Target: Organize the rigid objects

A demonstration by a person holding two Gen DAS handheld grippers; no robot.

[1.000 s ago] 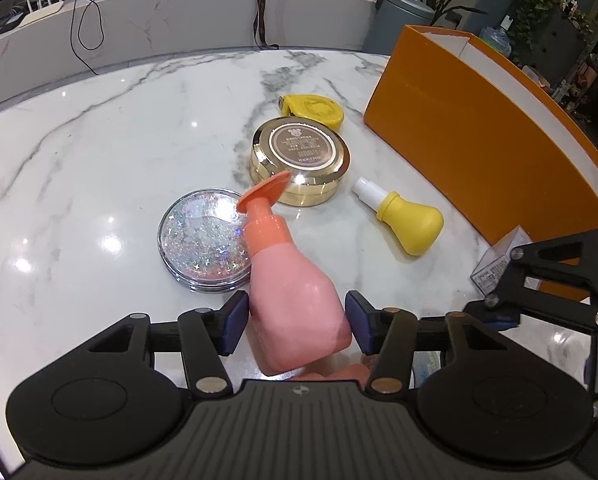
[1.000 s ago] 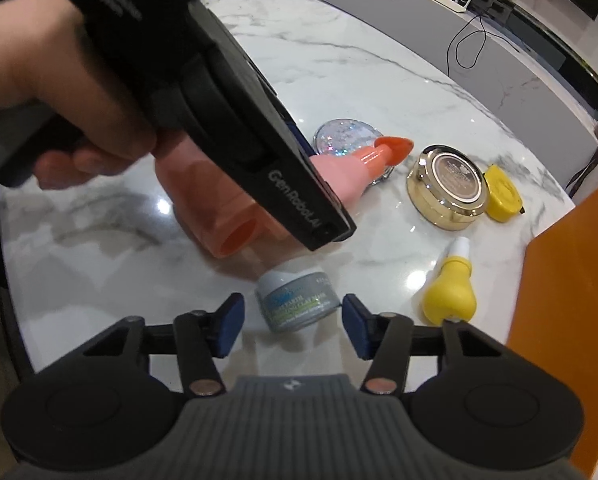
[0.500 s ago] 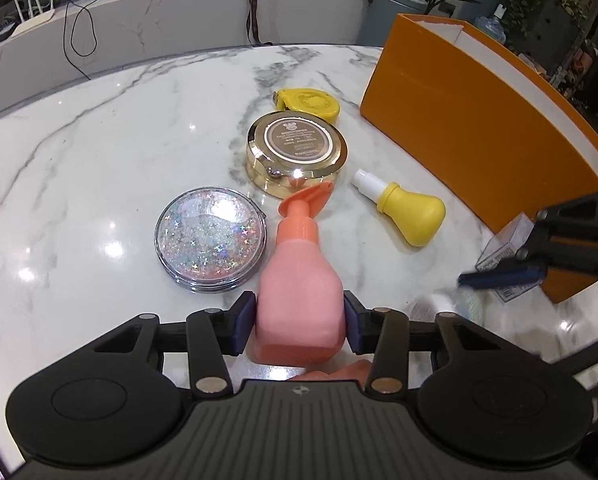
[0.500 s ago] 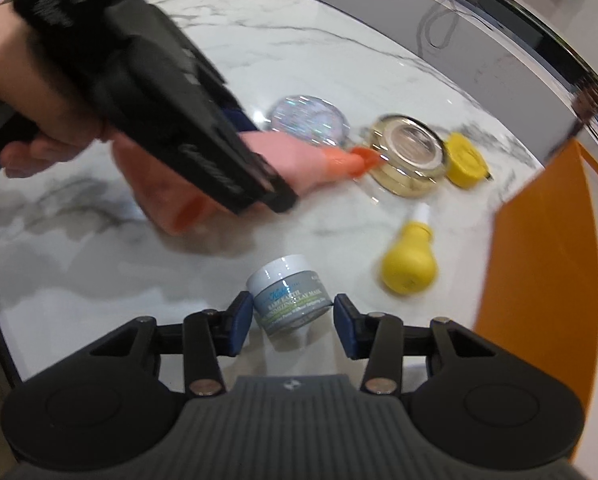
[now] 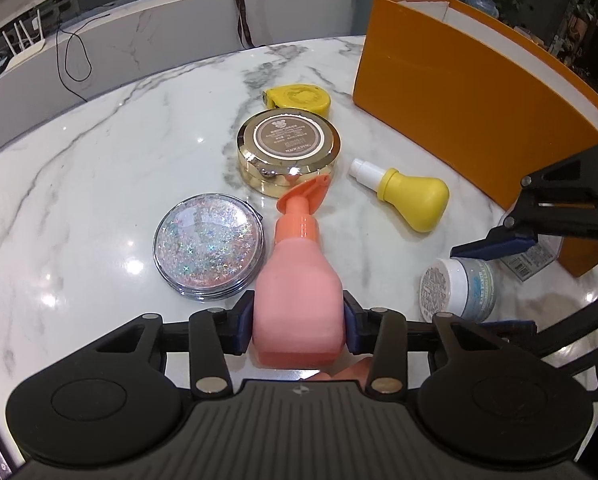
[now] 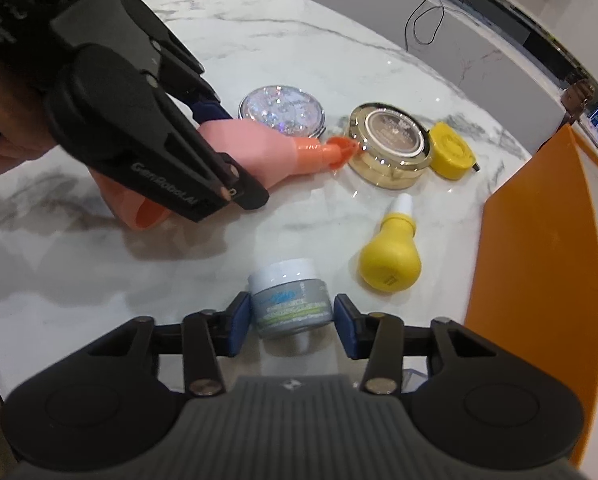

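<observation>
In the left wrist view, a pink pump bottle [image 5: 299,288] with an orange nozzle is clamped at its squared base between the blue pads of the left hand-held gripper [image 5: 298,325]; its long axis runs straight away from the camera, the nozzle aimed at a gold compact [image 5: 289,151] on the marble surface [image 5: 99,168]. A glitter compact [image 5: 209,246] is seen just left of it, and a yellow bottle [image 5: 413,198] lies on its side before an orange box [image 5: 479,104]. In the right wrist view, a small grey jar [image 6: 290,298] with a white lid is framed upright between the pads of the right hand-held gripper [image 6: 290,326]; narrow gaps are seen on both sides.
</observation>
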